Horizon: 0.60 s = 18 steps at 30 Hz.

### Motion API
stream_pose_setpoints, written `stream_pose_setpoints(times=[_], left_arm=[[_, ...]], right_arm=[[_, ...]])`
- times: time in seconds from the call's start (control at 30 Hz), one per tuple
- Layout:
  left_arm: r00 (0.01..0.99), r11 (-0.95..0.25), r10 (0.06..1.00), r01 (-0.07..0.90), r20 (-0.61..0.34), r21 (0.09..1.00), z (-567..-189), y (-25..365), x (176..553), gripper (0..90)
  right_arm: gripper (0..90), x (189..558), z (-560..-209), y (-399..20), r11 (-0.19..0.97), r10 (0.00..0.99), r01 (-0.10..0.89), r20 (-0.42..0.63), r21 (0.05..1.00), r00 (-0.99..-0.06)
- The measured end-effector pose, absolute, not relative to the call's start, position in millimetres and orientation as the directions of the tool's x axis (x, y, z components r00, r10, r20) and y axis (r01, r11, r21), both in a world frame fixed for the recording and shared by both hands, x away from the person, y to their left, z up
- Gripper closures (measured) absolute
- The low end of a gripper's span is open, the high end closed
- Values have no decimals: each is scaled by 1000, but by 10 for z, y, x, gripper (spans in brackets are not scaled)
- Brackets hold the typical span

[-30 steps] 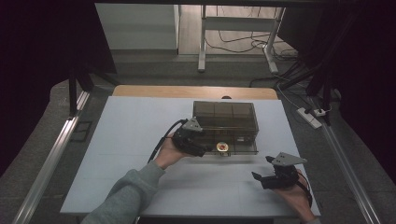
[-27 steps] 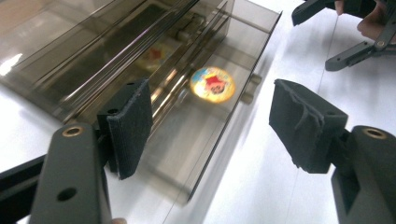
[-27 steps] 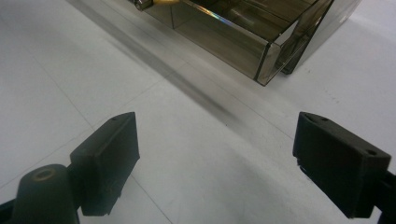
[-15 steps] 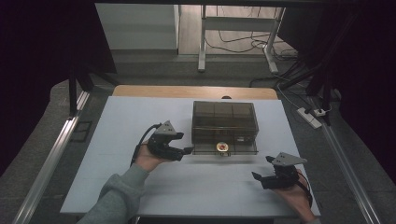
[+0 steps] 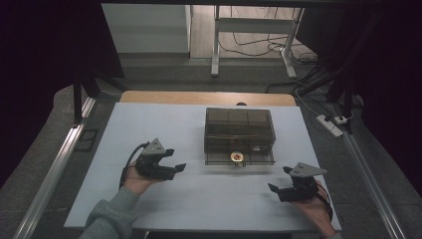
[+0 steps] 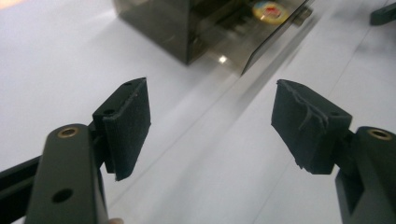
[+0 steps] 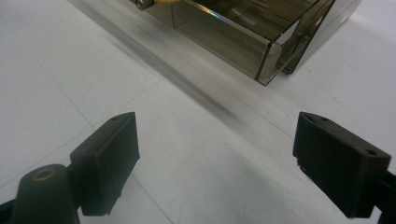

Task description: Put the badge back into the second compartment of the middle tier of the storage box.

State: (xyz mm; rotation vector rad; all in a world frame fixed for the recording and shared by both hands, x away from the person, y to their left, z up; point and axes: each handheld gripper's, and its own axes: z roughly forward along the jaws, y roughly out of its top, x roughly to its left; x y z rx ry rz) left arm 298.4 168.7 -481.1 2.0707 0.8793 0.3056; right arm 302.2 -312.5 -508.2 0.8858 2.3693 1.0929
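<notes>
A smoky transparent drawer box [image 5: 239, 130] stands in the middle of the white table [image 5: 149, 124]. Its lower drawer [image 5: 240, 159] is pulled out toward me, and a small round yellow-and-red object [image 5: 237, 157] lies in it. My left gripper [image 5: 174, 160] is open and empty, held left of the box, jaws pointing toward it. In the left gripper view the box [image 6: 187, 23] and the round object [image 6: 270, 10] lie ahead of the spread gripper [image 6: 224, 126]. My right gripper [image 5: 280, 179] is open and empty near the front right, below the drawer. The drawer's corner [image 7: 243, 42] lies beyond that gripper [image 7: 215, 163].
A wooden strip [image 5: 199, 97] runs along the table's far edge. Metal rails [image 5: 54, 169] flank the table on both sides. A power strip [image 5: 329, 125] and cables lie on the floor at the right. Bare tabletop stretches left of the box and along the front.
My left gripper has drawn back from the box's front to the left and toward me, ending open and empty. The drawer stays pulled out. The right gripper has not moved.
</notes>
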Motion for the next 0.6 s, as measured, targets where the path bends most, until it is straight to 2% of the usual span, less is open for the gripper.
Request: stream_pose_setpoints(times=[0.6], left_arm=[[631,-342,768,550,-111,762,-5096,2208,2625,267]], right_arm=[[139,3023,-5094,-3131,499,684,386,-79,776,-725]])
